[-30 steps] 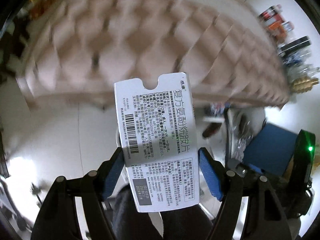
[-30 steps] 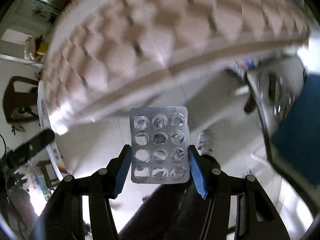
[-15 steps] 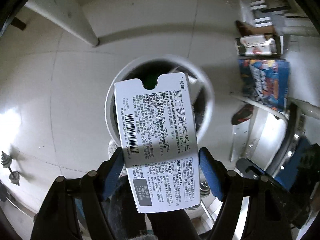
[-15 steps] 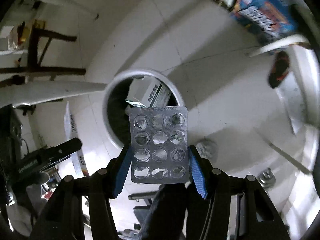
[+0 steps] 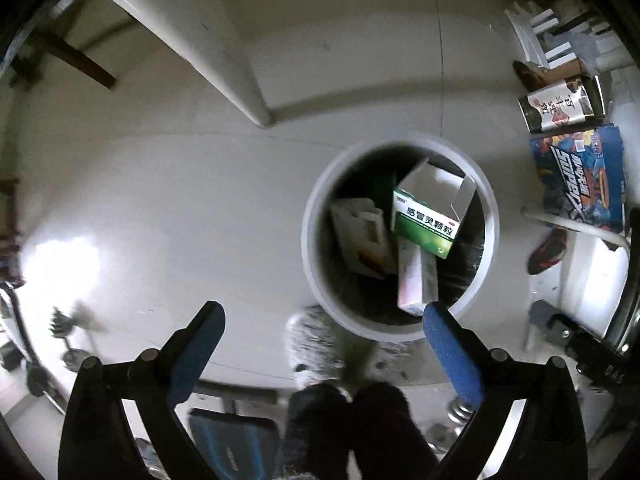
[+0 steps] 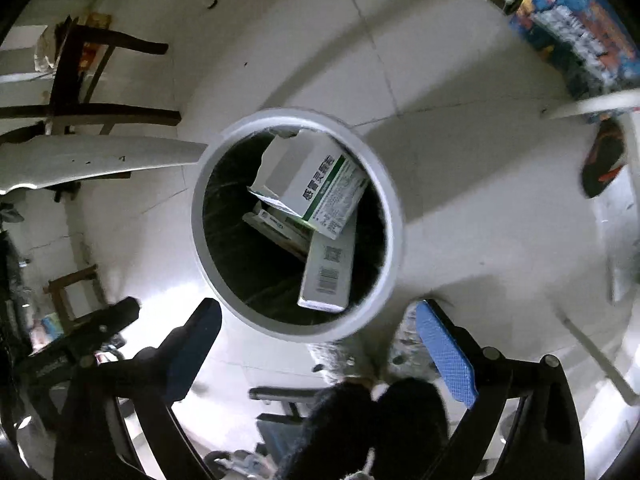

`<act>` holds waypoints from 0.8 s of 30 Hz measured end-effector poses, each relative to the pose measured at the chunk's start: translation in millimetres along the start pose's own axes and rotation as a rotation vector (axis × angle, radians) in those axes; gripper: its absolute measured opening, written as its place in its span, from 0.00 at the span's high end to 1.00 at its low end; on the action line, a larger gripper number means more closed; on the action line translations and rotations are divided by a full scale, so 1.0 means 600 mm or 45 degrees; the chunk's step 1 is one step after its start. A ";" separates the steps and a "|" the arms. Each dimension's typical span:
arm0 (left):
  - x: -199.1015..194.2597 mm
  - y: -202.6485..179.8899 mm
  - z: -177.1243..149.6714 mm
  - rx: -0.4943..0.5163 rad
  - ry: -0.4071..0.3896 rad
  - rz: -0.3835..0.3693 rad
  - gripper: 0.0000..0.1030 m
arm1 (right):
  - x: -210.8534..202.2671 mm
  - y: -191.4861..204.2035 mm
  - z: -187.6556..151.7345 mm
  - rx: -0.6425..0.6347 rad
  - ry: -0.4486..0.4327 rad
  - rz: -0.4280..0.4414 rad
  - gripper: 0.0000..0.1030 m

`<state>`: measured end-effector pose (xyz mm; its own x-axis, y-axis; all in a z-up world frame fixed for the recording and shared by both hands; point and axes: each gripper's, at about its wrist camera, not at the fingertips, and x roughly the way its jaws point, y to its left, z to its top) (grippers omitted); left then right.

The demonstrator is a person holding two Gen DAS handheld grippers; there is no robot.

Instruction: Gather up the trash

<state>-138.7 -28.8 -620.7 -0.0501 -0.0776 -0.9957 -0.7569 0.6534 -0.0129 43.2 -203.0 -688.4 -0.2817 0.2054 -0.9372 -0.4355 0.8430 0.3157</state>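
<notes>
Both claws are gaping wide and gripping nothing: the left claw [image 5: 322, 330] and the right claw [image 6: 318, 322] are hanging over a round, smooth-rimmed white bin [image 6: 394, 216]. Glossy cardboard medicine boxes, including a green-and-white one [image 5: 430, 216], are lying jumbled inside it on the pale tiled floor [image 5: 160, 208].

We see the bin [image 5: 400, 236] right of centre on the floor [image 5: 160, 200], with boxes [image 5: 434, 216] lying inside it.
</notes>
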 end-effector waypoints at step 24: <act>-0.643 -0.045 -0.187 0.172 -0.188 -0.223 0.02 | -0.717 0.210 -0.264 -0.200 -0.239 -0.129 0.04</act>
<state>-171.9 -100.9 -226.1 0.1776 -0.0941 -0.9796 -0.6511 0.7352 -0.1886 -25.8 -263.6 -222.0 -0.0728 0.2250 -0.9716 -0.5850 0.7794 0.2243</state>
